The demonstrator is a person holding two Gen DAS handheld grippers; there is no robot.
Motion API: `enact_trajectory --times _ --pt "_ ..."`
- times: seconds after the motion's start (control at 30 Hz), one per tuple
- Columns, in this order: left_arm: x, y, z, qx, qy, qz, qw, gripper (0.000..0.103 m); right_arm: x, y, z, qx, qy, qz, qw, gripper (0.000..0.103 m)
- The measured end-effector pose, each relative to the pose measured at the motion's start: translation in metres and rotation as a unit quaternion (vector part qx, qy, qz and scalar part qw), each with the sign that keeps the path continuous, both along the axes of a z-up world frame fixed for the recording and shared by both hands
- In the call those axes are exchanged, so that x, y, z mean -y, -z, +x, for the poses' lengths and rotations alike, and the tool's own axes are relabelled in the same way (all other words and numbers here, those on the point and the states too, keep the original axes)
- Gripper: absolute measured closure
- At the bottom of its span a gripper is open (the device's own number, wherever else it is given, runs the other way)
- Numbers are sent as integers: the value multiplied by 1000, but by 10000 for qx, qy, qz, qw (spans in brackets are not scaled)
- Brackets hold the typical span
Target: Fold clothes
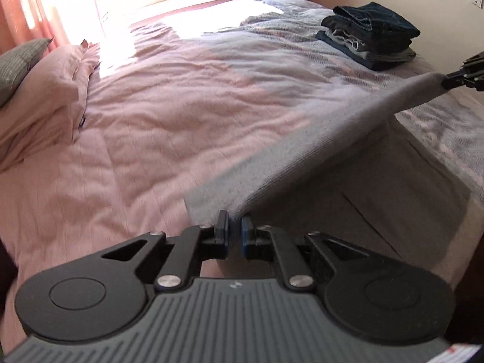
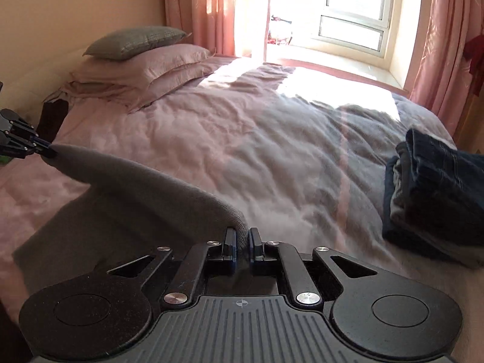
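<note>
A grey knit garment (image 1: 317, 151) is held up over the bed, stretched between both grippers, its lower part hanging down toward the cover. My left gripper (image 1: 234, 231) is shut on one corner of its top edge. My right gripper (image 2: 242, 242) is shut on the other corner of the grey garment (image 2: 145, 187). In the left wrist view the right gripper (image 1: 447, 82) shows at the far right, clamped on the cloth's end. In the right wrist view the left gripper (image 2: 50, 151) shows at the far left, pinching the other end.
The bed's pink cover (image 1: 151, 127) lies wrinkled, with a grey blanket (image 2: 348, 166) across its foot. A stack of folded dark jeans (image 1: 372, 36) sits near the bed's edge, also (image 2: 438, 193). Pink pillows (image 2: 157, 69) and a grey cushion (image 2: 136, 42) lie at the head. Window and pink curtains (image 2: 438, 45) behind.
</note>
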State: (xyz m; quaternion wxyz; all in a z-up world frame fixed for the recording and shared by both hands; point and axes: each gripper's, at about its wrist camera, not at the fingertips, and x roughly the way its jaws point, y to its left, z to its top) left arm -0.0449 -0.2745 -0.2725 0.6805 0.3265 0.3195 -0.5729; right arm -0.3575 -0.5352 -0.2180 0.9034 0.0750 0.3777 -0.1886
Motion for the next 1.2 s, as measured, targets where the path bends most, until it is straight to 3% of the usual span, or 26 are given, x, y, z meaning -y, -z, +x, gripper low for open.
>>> enact_trajectory --times 0.1,0.17,0.23,0.3,0.43,0.5,0.6,0.7,0.8,0.9,0.97,1.1,1.13,1.17,1.2 --pt "-43 33 -30 -273 -553 375 9974 69 -44 32 -43 -591 -137 331 9976 95" --pt "-69 53 -43 -693 -981 588 9910 68 -67 64 -63 -1232 -68 608 9905 88" --pt "-90 61 -52 -1109 -1326 570 9833 68 -86 88 -84 -1466 178 843 9854 78" --pt "-105 62 -57 -1491 -1634 339 9746 68 -93 101 -103 -1276 640 1136 9832 75" --pt "-102 70 -45 -2106 -2145 -224 9535 68 -93 103 -117 -286 1678 1738 9700 71" --pt "-93 78 -30 -2479 -2401 -624 9365 68 -84 104 -118 470 2158 2227 9495 70" --pt "-84 101 -4 -3034 -2792 -982 9057 67 -72 122 -111 1339 2628 3005 9070 70" --pt "-83 124 14 -3323 -3052 -1130 8852 67 -62 153 -106 1663 3083 3664 8620 70" --pt "-89 137 25 -3489 -3138 -1443 8712 66 -57 174 -109 1899 3455 4007 8270 70" --pt "-89 147 29 -3618 -3073 -1602 8654 64 -53 187 -118 2334 3659 4146 7999 70" --pt "-88 150 32 -3622 -2999 -1688 8662 64 -48 194 -120 2559 3777 4199 7846 70" --pt "-89 156 37 -3760 -2955 -1850 8586 65 -40 202 -122 2908 4004 4110 7656 71" --pt "-88 157 38 -3770 -3001 -1831 8569 72 -39 205 -122 2927 4076 4119 7606 75" --pt "-88 156 40 -3714 -3071 -1782 8579 90 -38 206 -121 2916 4161 4075 7588 85" --pt "-88 154 41 -3642 -3107 -1748 8604 99 -38 205 -119 2845 4254 3966 7621 94"
